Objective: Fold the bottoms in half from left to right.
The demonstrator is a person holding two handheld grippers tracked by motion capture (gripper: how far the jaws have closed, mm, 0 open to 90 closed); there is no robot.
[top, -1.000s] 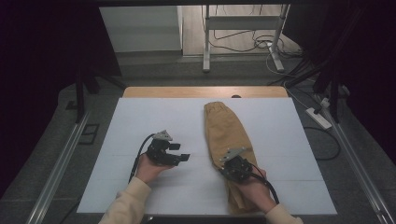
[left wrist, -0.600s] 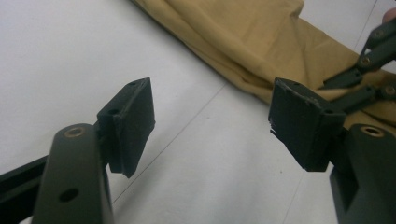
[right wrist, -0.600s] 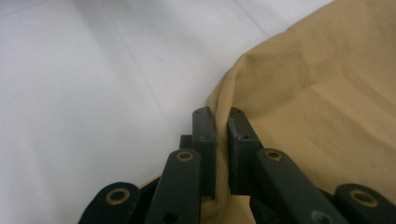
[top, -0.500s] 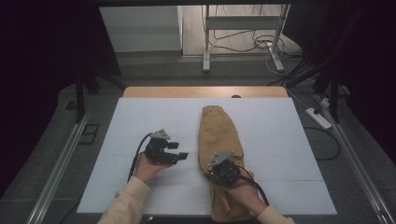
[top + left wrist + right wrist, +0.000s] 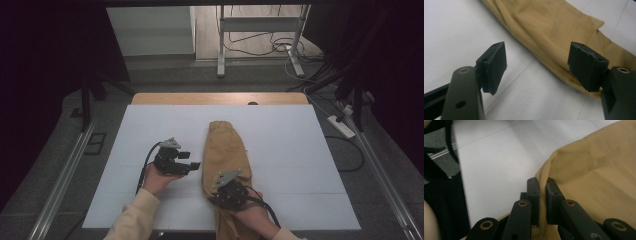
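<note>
White table [image 5: 150, 125] bare around the work, nothing blocking. Tan cloth [image 5: 225, 155] folded long down the middle, near end hanging over the table's front edge. Right gripper [image 5: 226, 195] over its lower part, jaws pinched together on a fold [image 5: 541, 180]. Left gripper [image 5: 192, 164] just beside the cloth's left edge [image 5: 544, 57], jaws apart, holding nothing.

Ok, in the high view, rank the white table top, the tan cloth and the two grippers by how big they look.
1. White table top, largest by far.
2. Tan cloth.
3. Left gripper and right gripper: they look about alike, so I leave them unranked.
</note>
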